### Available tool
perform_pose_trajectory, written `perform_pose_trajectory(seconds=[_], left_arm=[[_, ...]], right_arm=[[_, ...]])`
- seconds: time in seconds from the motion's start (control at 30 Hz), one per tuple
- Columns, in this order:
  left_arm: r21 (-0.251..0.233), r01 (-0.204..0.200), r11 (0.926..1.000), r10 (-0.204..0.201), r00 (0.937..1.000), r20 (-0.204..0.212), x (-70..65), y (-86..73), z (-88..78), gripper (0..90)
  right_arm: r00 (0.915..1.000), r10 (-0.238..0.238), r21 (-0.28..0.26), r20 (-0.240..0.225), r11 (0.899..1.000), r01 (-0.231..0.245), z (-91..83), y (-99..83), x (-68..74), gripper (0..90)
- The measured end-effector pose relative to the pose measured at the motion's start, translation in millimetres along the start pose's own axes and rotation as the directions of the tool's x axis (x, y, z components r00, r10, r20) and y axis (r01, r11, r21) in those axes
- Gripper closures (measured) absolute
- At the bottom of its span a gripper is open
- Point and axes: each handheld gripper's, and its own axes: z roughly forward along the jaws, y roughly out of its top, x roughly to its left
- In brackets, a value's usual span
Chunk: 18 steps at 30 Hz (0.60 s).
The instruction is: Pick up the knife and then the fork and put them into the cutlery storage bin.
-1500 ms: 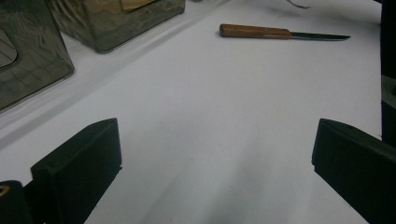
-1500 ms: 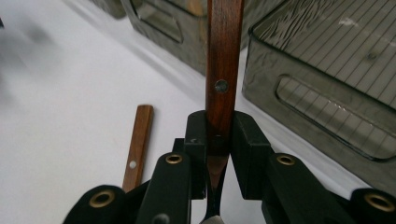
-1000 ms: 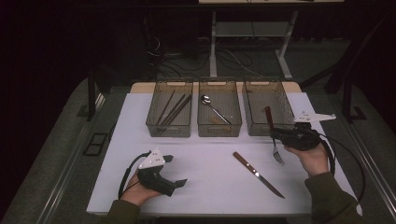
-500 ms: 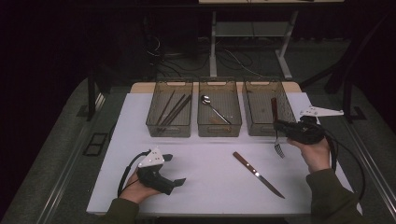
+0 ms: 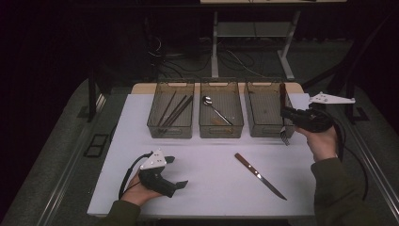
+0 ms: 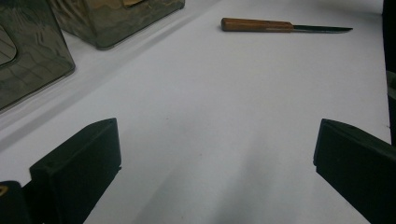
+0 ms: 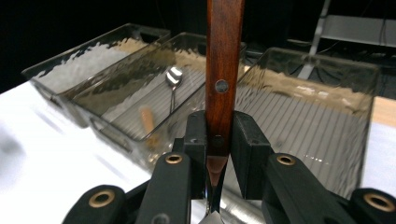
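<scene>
Right gripper (image 5: pixel 288 113) has lifted the fork (image 5: pixel 283 101) off the mat, jaws clamped on its wooden handle, held upright tines-down at the right bin's (image 5: pixel 263 133) near-right corner; left gripper (image 5: pixel 175 172) sits open, idle.

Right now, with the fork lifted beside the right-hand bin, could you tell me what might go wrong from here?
1. The right gripper pinches the fork only at the low end of its wooden handle, so it could pivot or slip.
2. The tines hang by the right bin's front wall and could catch its rim.
3. The knife lies loose below the right forearm; a sleeve could nudge it.
</scene>
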Motion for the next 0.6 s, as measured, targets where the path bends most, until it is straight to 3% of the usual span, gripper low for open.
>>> perform_pose_trajectory(seconds=[0.27, 0.6], left_arm=[[-0.003, 0.001, 1.0000, -0.001, 1.0000, 0.004, -0.8, 0.1, 0.2, 0.0], [-0.005, -0.001, 1.0000, 0.001, 1.0000, 0.010, -1.3, 0.4, 0.6, 0.0]], right_arm=[[0.9988, 0.017, -0.028, 0.047, 0.999, -0.016, 6.4, 18.7, -17.1, 76.9], [0.9937, 0.051, -0.025, 0.099, 0.998, -0.049, 22.8, 35.4, -35.3, 77.0]])
